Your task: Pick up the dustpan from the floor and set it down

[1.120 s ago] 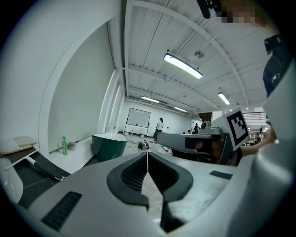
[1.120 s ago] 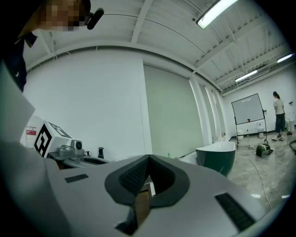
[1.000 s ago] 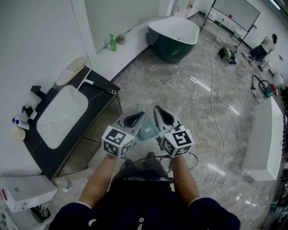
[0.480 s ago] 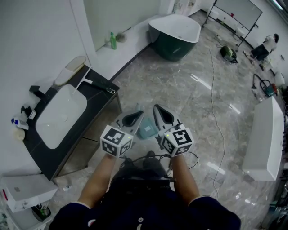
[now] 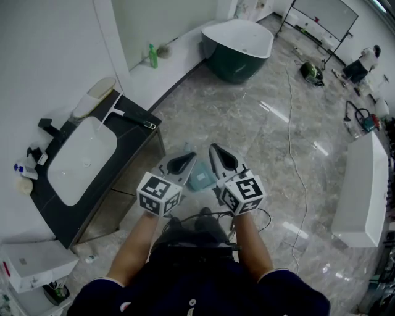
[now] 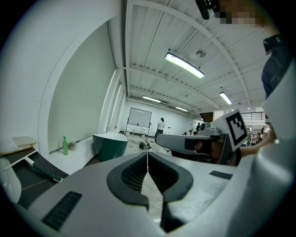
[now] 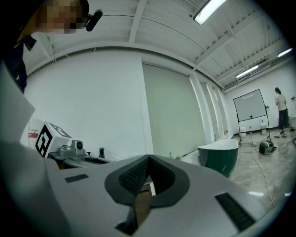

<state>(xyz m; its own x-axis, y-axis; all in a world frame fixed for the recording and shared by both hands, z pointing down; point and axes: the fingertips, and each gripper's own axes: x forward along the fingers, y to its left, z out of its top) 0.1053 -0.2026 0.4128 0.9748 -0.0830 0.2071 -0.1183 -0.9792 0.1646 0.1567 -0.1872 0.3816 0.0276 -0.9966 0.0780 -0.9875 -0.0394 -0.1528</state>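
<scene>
Hovering over the floor (image 5: 247,117), left tongs (image 5: 187,159) and right tongs (image 5: 217,153) are clenched empty; pickup looks unstarted, so next one must open and drop to the teal dustpan (image 5: 200,179).

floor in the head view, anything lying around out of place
A long white cable trails loose across the floor, a possible trip hazard. A teal dustpan also lies out on the tiles.

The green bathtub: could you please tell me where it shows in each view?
Head view: the green bathtub sits at top centre.
Left gripper view: left of centre, at mid-height.
Right gripper view: right of centre, in the lower half.
Shared landmark: the whiteboard, beyond the bathtub in all three.
</scene>
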